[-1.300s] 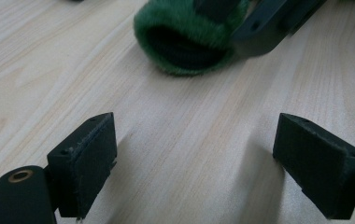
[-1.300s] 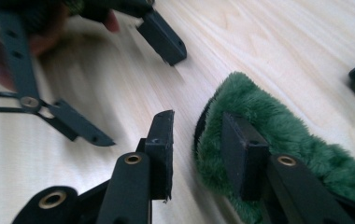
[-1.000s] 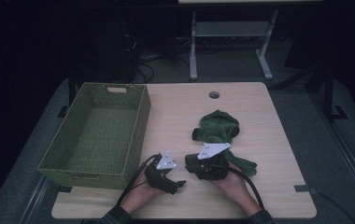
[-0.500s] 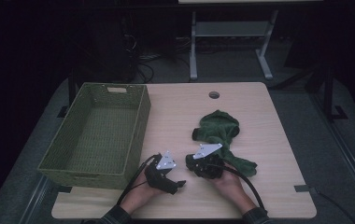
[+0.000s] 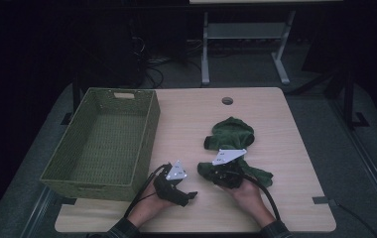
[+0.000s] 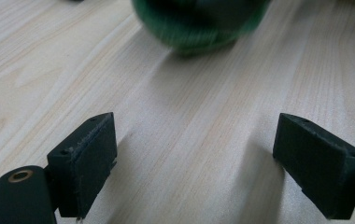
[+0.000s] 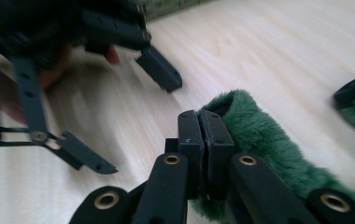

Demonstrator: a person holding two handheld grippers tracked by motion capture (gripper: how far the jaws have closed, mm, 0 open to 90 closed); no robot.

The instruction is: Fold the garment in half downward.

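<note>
The counter carries an empty woven basket at its 9 o'clock side. The green fleece garment lies near 4 o'clock, not yet in the basket. The right tongs have just been closing and now seem to pinch its fuzzy edge. The left tongs stand open over bare wood. Lifting and carrying probably remain.

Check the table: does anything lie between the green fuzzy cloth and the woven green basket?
The open left gripper rests on the bare wooden table between the green fuzzy cloth and the woven green basket. The right gripper is shut on the cloth's edge.
</note>
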